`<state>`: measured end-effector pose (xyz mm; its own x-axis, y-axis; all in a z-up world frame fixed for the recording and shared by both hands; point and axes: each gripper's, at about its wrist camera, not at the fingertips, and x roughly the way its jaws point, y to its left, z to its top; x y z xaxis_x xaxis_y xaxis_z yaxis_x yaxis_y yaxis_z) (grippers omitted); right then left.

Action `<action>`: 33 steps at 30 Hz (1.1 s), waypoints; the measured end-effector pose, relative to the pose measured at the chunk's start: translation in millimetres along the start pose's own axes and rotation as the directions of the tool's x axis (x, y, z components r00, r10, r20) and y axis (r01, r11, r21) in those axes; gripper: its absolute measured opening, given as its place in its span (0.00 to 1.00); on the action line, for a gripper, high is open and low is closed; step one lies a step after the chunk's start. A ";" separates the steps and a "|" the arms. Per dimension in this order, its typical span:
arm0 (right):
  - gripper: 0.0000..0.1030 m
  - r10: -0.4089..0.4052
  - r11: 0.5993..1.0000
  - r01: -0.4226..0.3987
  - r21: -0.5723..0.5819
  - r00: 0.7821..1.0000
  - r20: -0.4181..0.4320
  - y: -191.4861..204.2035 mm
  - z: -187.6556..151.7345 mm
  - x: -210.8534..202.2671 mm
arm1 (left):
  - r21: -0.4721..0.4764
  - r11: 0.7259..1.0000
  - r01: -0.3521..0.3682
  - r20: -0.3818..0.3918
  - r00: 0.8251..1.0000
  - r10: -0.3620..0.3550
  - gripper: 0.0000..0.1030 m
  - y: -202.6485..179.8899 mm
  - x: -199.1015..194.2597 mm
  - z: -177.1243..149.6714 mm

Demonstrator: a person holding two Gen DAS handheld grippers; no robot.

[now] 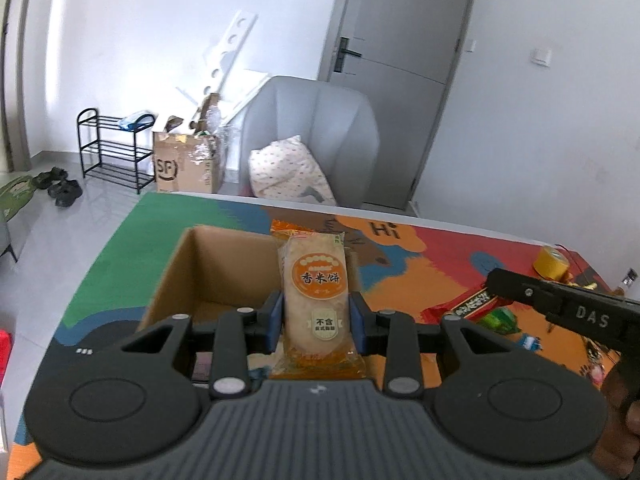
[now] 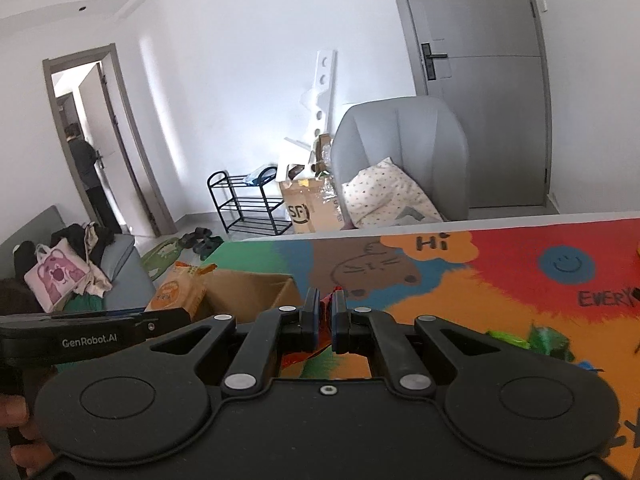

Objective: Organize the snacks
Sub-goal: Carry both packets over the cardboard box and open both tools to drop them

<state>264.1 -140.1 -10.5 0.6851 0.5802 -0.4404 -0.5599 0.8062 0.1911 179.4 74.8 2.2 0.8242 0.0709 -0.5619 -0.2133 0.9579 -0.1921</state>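
My left gripper (image 1: 316,322) is shut on an orange rice cracker packet (image 1: 314,292) and holds it upright over the near right edge of an open cardboard box (image 1: 208,268). The packet (image 2: 178,290) and box (image 2: 248,292) also show in the right wrist view. My right gripper (image 2: 326,320) is shut on a red snack wrapper (image 2: 326,300), just right of the box; the same red wrapper (image 1: 466,304) shows in the left wrist view. A green snack packet (image 2: 548,340) lies on the mat to the right.
A colourful mat (image 2: 480,280) covers the table. A yellow tape roll (image 1: 550,262) sits at the far right. Behind the table stand a grey armchair (image 1: 320,136) with a pillow, a cardboard carton (image 1: 186,164) and a black shoe rack (image 1: 112,148).
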 end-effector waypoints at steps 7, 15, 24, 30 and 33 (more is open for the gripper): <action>0.04 0.004 1.000 -0.004 -0.023 1.000 -0.014 17.3 2.7 11.8 | -0.046 0.999 -0.028 0.000 1.000 0.028 0.32 28.8 6.3 5.9; 0.04 0.019 0.999 -0.020 -0.049 1.000 -0.024 34.4 7.4 23.3 | -0.104 0.992 -0.077 -0.005 0.997 0.077 0.40 49.9 9.8 8.2; 0.04 0.059 0.996 -0.060 -0.065 0.998 -0.027 55.0 13.2 42.6 | -0.119 0.990 -0.079 -0.004 0.997 0.079 0.53 60.9 -4.6 0.5; 0.11 0.101 0.995 -0.101 -0.008 0.995 0.010 56.0 19.2 52.8 | -0.127 0.988 -0.090 0.000 0.996 0.091 0.66 63.4 -10.0 -2.1; 0.23 0.091 0.996 -0.091 -0.002 0.996 -0.001 52.4 17.5 51.7 | -0.124 0.987 -0.101 -0.003 0.995 0.102 0.75 63.6 -10.4 -3.2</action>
<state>278.4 -65.8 -8.0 0.6305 0.6513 -0.4223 -0.6209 0.7496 0.2292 155.6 134.2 -6.8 0.7965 0.1671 -0.5811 -0.3590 0.9040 -0.2321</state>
